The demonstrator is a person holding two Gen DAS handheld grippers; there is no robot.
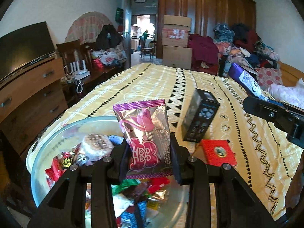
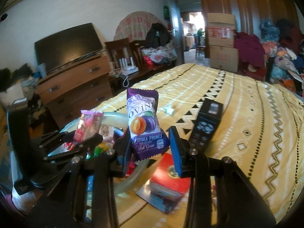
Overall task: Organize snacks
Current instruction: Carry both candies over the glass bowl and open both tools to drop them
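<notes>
I hold two claws and each grips one packet; my left claw is clenched on one pink and silver foil sachet printed with a pink flower and a double-happiness sign, upright above the one clear glass bowl; the bowl holds a heap of mixed wrapped sweets, too jumbled to count; my right claw grasps one purple plum-printed packet, pinched at its lower end between the blue pads, its front reading "OVIND", "FORNIA PRUNES" and "Full Grain"; from my left camera the same packet shows only "GO"; it hangs over the bowl's near rim and the yellow patterned bedspread; on the spread lie one tall black carton with round pictures, its small print unreadable, and one flat red box with a gold-ringed emblem, just beside the bowl; one small white wrapper scrap sits further off.
</notes>
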